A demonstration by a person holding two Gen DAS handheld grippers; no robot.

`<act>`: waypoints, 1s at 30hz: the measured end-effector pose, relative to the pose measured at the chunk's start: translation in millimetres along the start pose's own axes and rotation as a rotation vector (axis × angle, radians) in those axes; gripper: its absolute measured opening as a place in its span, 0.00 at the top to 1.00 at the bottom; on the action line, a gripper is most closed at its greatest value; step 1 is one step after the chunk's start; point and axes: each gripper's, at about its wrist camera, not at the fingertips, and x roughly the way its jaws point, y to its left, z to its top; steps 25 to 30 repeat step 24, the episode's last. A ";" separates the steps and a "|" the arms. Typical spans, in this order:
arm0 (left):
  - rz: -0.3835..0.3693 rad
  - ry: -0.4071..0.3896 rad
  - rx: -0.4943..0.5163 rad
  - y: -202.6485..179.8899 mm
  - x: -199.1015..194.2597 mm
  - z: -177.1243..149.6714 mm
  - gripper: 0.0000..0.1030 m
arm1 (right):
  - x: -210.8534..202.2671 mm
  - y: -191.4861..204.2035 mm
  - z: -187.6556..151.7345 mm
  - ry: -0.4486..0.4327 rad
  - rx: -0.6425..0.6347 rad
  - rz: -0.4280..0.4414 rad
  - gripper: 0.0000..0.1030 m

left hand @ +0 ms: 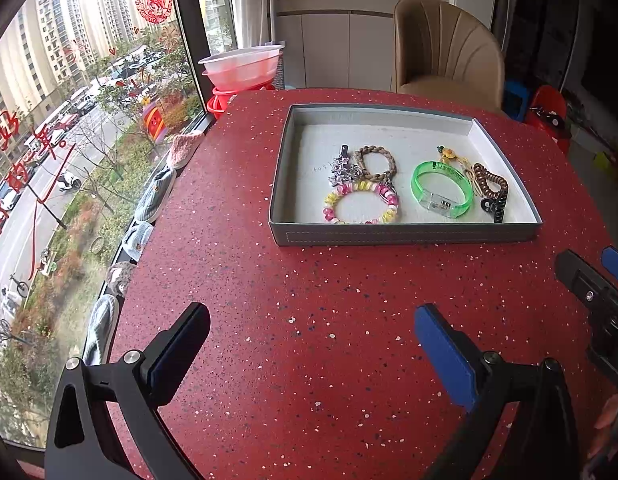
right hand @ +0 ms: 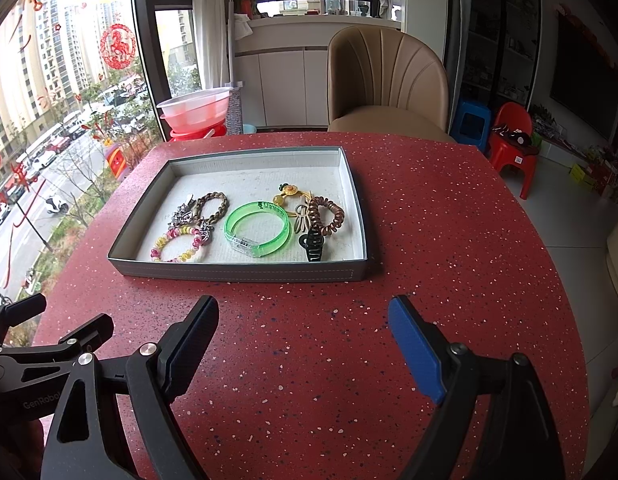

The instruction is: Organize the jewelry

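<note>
Nearest: left hand-held gripper [left hand: 311, 334], black with blue pads, fingers spread wide apart, nothing between them, over the red speckled stone counter [left hand: 309, 300]. Right hand-held gripper [right hand: 303, 326] likewise spread wide and empty, beside the left one; each shows at the edge of the other's view.

Mid counter: shallow grey rectangular cardboard tray with white lining [right hand: 237, 274], flat on the counter, well ahead of both grippers. All the jewelry lies inside it, toward the near wall.

Tray contents, near row first:
- pink-and-yellow beaded bracelet [left hand: 361, 204], near left, close to the front wall.
- translucent green plastic bangle with clear clasp [left hand: 441, 190], centre.
- black plastic claw hair clip [right hand: 313, 244], near right, touching the coil tie behind it.

Behind these:
- silver star-shaped hair clip [left hand: 343, 168], left, touching the braided band.
- brown braided cord bracelet [left hand: 375, 162], just behind the beaded bracelet; a small metal charm sits where the two meet.
- brown spiral coil hair tie [right hand: 327, 216], right.
- yellow elastic tie with a small orange-and-green charm [right hand: 289, 192], behind and between bangle and coil tie.

Far: tan upholstered ribbed-back chair [right hand: 385, 80] at the counter's far edge. Stacked pink and red plastic basins [right hand: 195, 112] by the window, left. Small red plastic child's chair [right hand: 513, 144] on the floor, right.
</note>
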 end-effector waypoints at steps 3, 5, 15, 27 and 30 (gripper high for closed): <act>0.001 -0.001 0.002 -0.3 -0.5 -0.4 0.00 | 0.0 -0.1 0.0 0.000 0.001 0.000 0.14; 0.003 -0.001 0.004 -0.8 -1.5 -0.4 0.00 | 0.0 -0.1 0.1 0.000 0.000 0.000 0.14; 0.005 -0.002 0.005 -0.9 -1.9 -0.3 0.00 | 0.1 -0.3 -0.4 0.001 0.001 0.002 0.14; 0.011 -0.010 0.011 -1.2 -4.1 -2.0 0.00 | 0.7 0.6 -3.9 0.005 0.003 0.003 0.14; 0.011 -0.010 0.011 -1.2 -4.1 -2.0 0.00 | 0.7 0.6 -3.9 0.005 0.003 0.003 0.14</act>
